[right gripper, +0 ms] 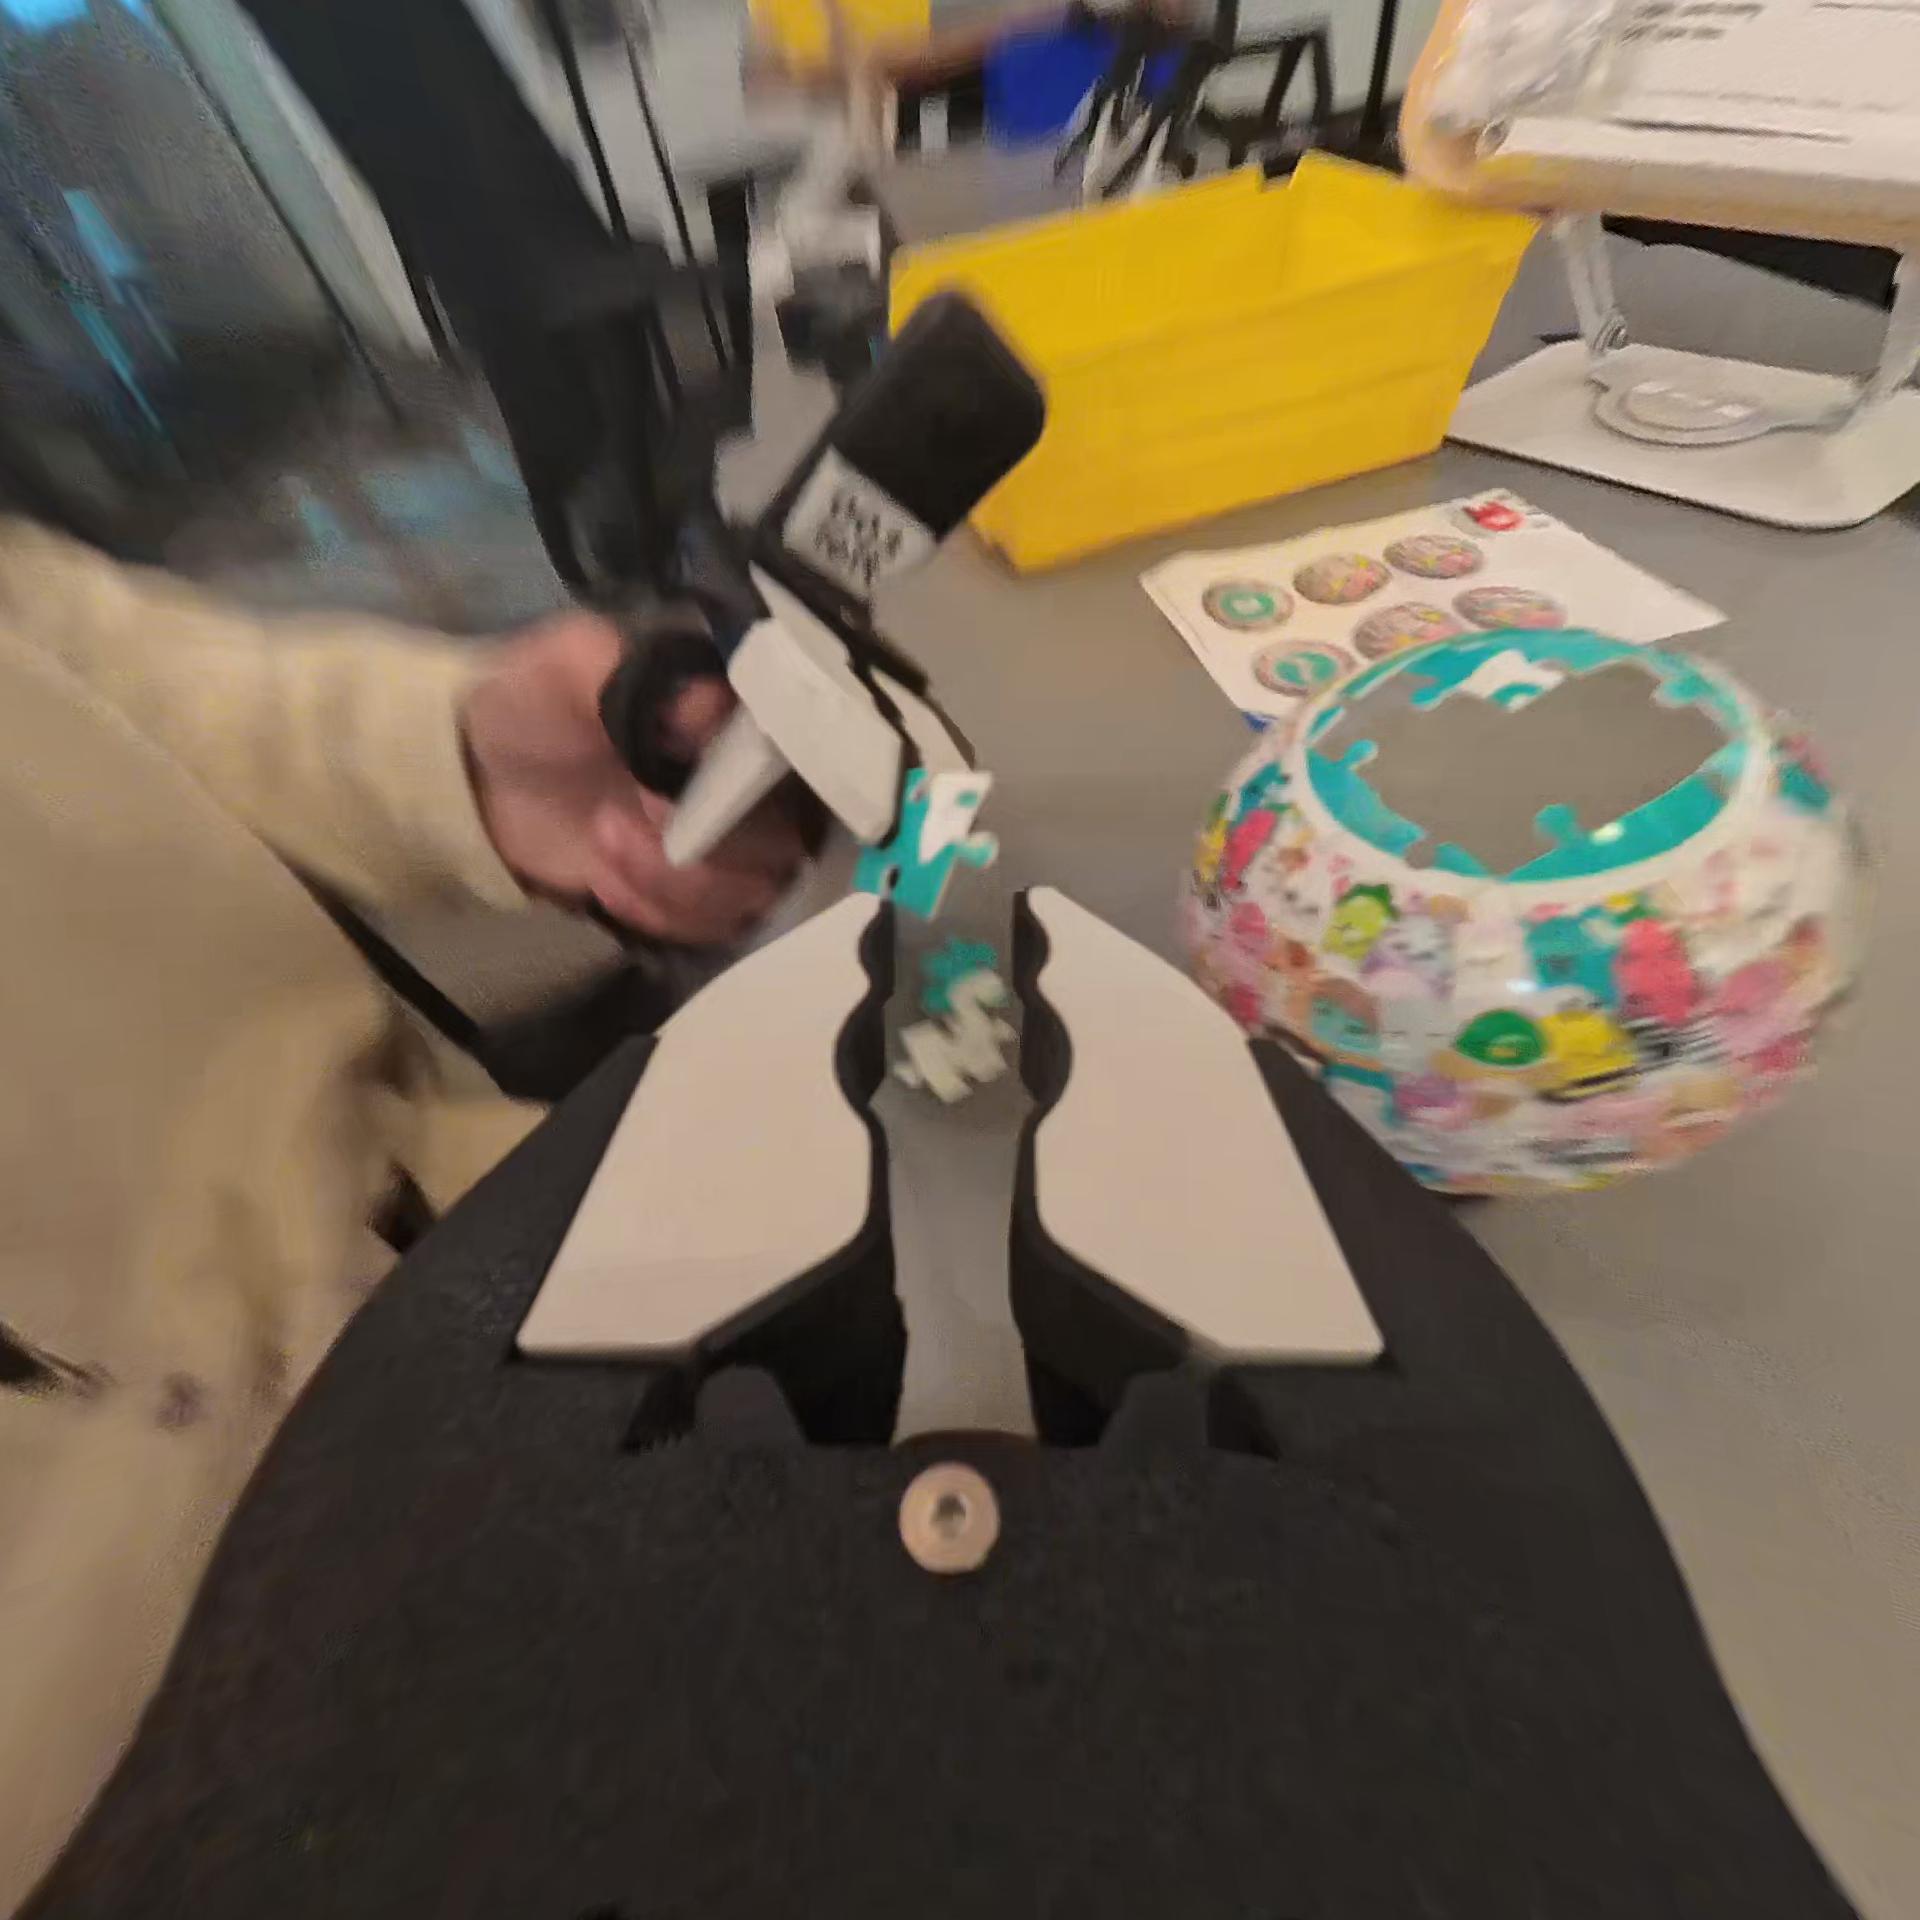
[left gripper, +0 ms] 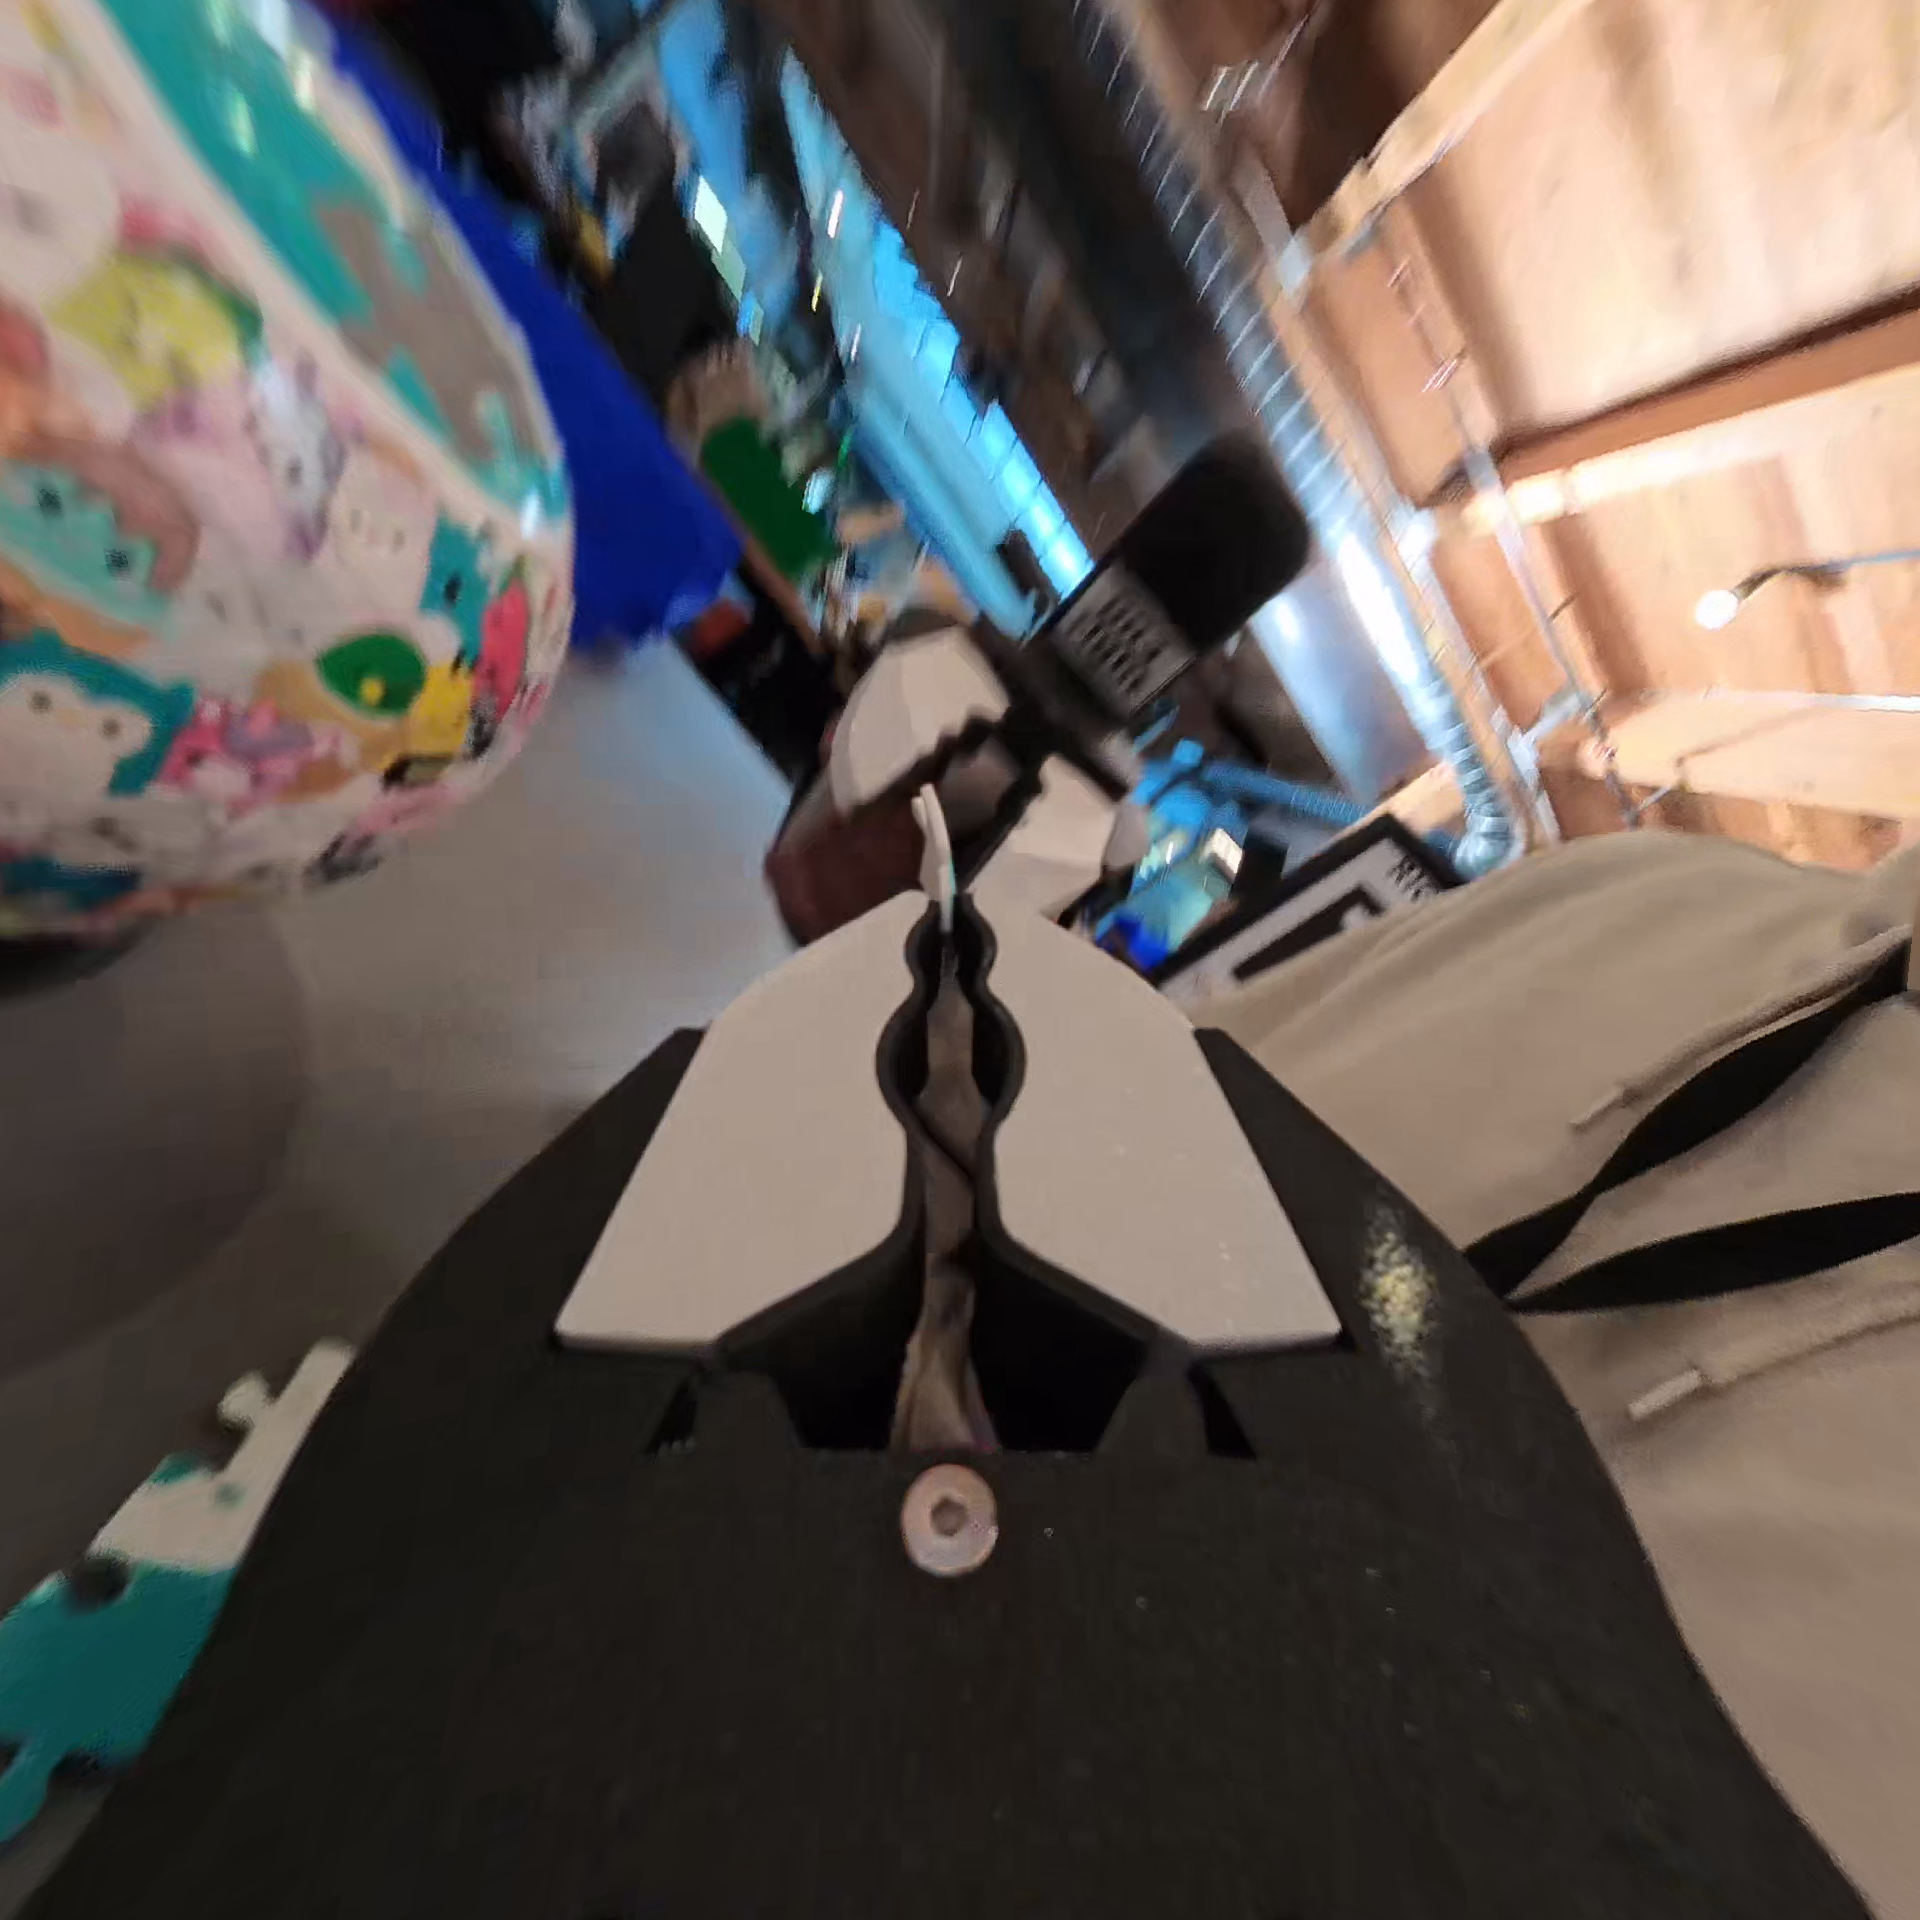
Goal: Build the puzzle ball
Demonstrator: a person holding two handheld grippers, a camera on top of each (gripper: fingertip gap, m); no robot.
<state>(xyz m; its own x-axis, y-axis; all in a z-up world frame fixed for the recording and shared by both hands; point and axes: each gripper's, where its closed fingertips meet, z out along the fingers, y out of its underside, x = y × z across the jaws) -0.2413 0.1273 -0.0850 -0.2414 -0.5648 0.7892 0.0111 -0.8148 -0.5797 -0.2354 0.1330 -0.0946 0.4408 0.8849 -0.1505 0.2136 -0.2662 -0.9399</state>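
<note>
The puzzle ball stands on the grey table, colourful, with a jagged open hole at its top. It also shows blurred in the left wrist view at the upper left. My left gripper is shut on a thin puzzle piece, seen edge-on. In the right wrist view the left gripper holds this teal and white piece above the table, left of the ball. My right gripper is open and empty, just below that piece. A loose teal and white piece lies between its fingers on the table.
A yellow bin stands behind the ball, with a printed picture sheet and a white stand base to the right. A hand in a cream sleeve holds the left gripper. Another loose piece lies at the lower left. Left and right tips are no more than a few centimetres apart.
</note>
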